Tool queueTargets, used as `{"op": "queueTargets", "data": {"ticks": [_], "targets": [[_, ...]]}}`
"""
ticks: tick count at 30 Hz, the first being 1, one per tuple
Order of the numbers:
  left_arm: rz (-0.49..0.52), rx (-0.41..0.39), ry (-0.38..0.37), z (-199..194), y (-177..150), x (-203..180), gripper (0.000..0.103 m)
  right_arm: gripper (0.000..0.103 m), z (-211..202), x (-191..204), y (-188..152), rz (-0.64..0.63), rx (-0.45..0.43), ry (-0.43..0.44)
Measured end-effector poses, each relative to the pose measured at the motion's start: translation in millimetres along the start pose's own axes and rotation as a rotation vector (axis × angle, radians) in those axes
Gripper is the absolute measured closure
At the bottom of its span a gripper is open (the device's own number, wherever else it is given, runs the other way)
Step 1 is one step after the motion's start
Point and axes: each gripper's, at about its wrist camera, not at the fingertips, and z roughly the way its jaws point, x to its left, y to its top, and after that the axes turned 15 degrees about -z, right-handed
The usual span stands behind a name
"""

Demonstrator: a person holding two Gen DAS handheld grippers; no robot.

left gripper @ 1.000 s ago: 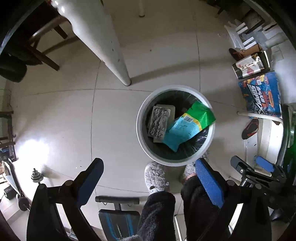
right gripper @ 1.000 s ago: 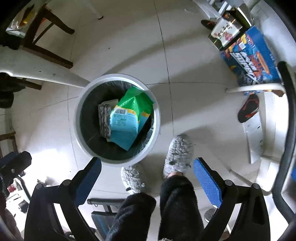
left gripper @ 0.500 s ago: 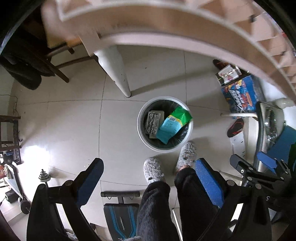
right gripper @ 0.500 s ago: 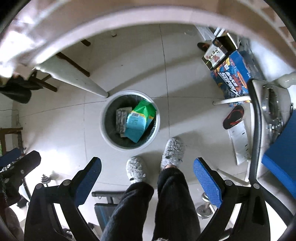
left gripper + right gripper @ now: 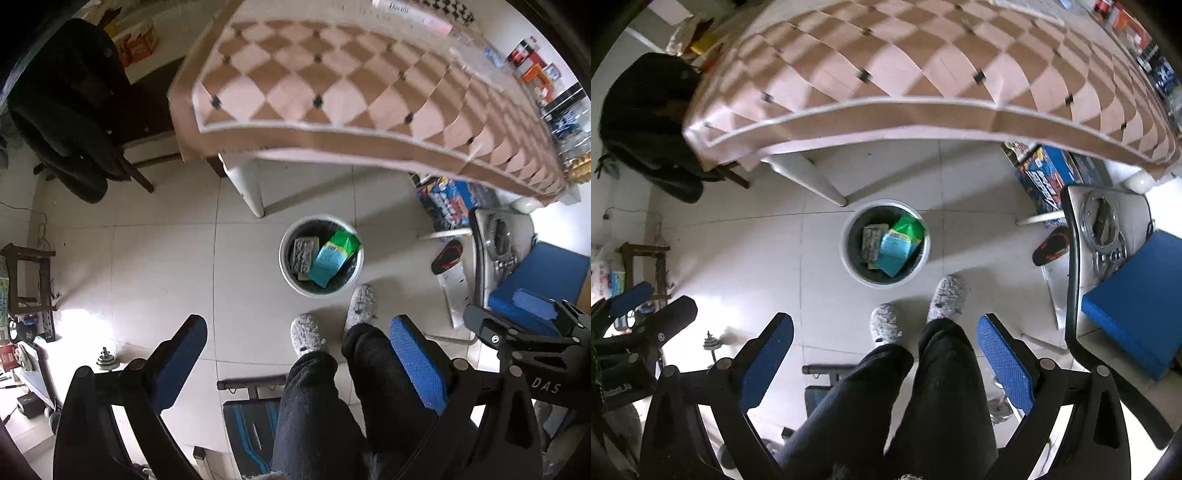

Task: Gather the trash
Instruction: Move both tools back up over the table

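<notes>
Both grippers have risen well above the floor since the earlier frames, so the bin looks smaller and the checkered worktop now fills the top of each view.

At far left a dark jacket (image 5: 70, 122) hangs over a chair beside the worktop (image 5: 332, 85). The left gripper (image 5: 297, 354) hangs over the tiled floor (image 5: 159, 266) with its jaws spread wide and nothing between them. Beyond it, near the white worktop leg, stands the white trash bin (image 5: 295, 286) holding a grey blister pack (image 5: 303, 254) and a green-and-teal bag (image 5: 332, 254); two grey slippers (image 5: 360, 304) stand just beside it. The right gripper (image 5: 884, 356) likewise has its jaws wide apart and empty. Further right lies a blue printed box (image 5: 1043, 181).
</notes>
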Motion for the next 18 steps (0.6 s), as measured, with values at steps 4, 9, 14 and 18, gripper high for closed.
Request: {"op": "queueTargets", "data": {"ticks": [4,9,14,18], "targets": [[-0.019,-0.053,0.001,-33,11,-1,0.002,0.002,-36,5,13,0.012,-0.038,0.034],[-0.043,-0.158,-0.004,-68,46,-10,0.002,0.002,-81,-17,44,0.088,-0.139,0.066],[-0.07,-0.266,0.037,-78,101,-45,0.002,0.002,-106,-62,90,0.152,-0.197,0.063],[-0.079,-0.307,0.057,-74,148,-86,0.002,0.002,-111,-124,140,0.213,-0.217,0.07]]}}
